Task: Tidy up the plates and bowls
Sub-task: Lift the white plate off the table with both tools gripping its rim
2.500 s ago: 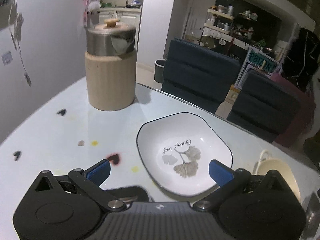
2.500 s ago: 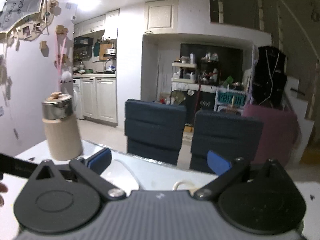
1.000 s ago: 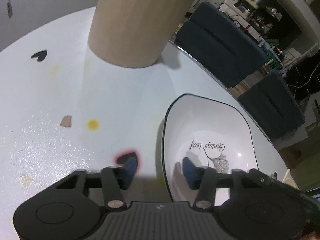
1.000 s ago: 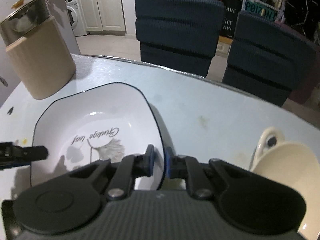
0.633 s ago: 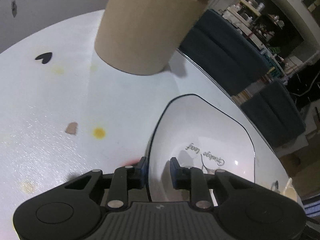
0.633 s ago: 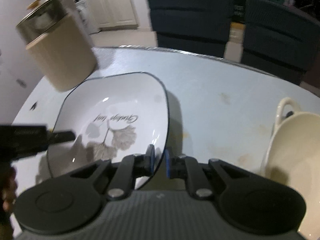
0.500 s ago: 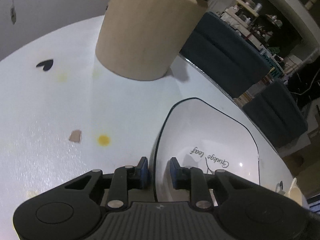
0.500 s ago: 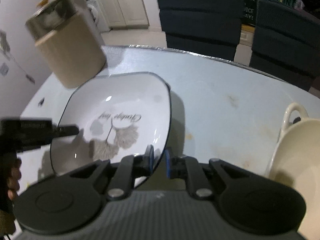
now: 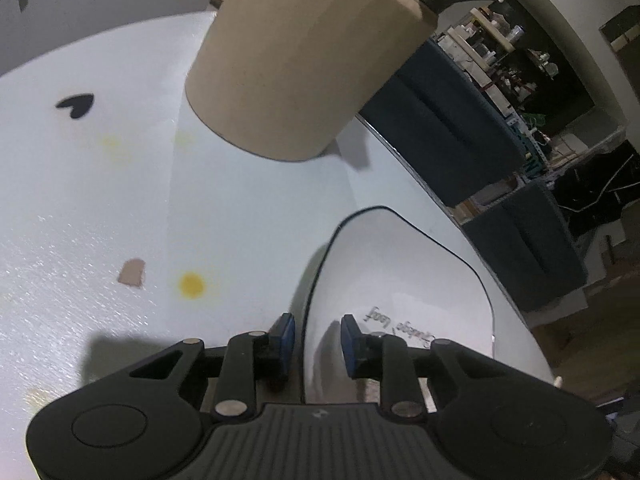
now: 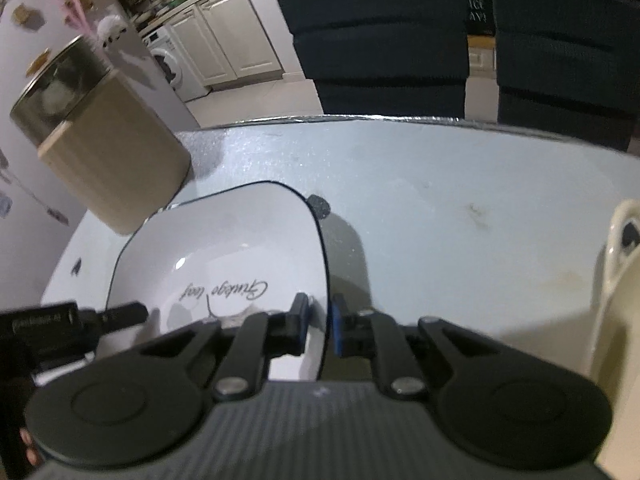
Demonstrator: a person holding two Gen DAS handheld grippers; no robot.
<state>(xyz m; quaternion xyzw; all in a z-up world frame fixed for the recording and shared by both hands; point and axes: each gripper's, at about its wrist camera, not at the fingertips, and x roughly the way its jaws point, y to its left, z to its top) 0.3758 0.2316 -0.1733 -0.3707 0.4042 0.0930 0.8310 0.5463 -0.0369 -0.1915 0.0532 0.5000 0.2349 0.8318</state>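
A white squarish plate (image 9: 404, 276) with a black rim and a leaf print is held at both sides. My left gripper (image 9: 317, 340) is shut on its left rim. My right gripper (image 10: 320, 326) is shut on its right rim, where the plate (image 10: 224, 248) shows whole. The plate is tilted and lifted off the white table (image 9: 100, 208). The left gripper's fingers (image 10: 120, 312) show at the plate's far side in the right wrist view. A cream bowl with a handle (image 10: 616, 280) stands on the table at the right.
A tall beige canister (image 9: 296, 64) with a metal lid stands on the table behind the plate; it also shows in the right wrist view (image 10: 108, 164). Two dark blue chairs (image 10: 384, 40) stand past the table's far edge. Small coloured spots (image 9: 192, 284) mark the tabletop.
Both grippers went from open above the table to shut on the plate's opposite rims. Since then the plate has risen and moved toward the canister.
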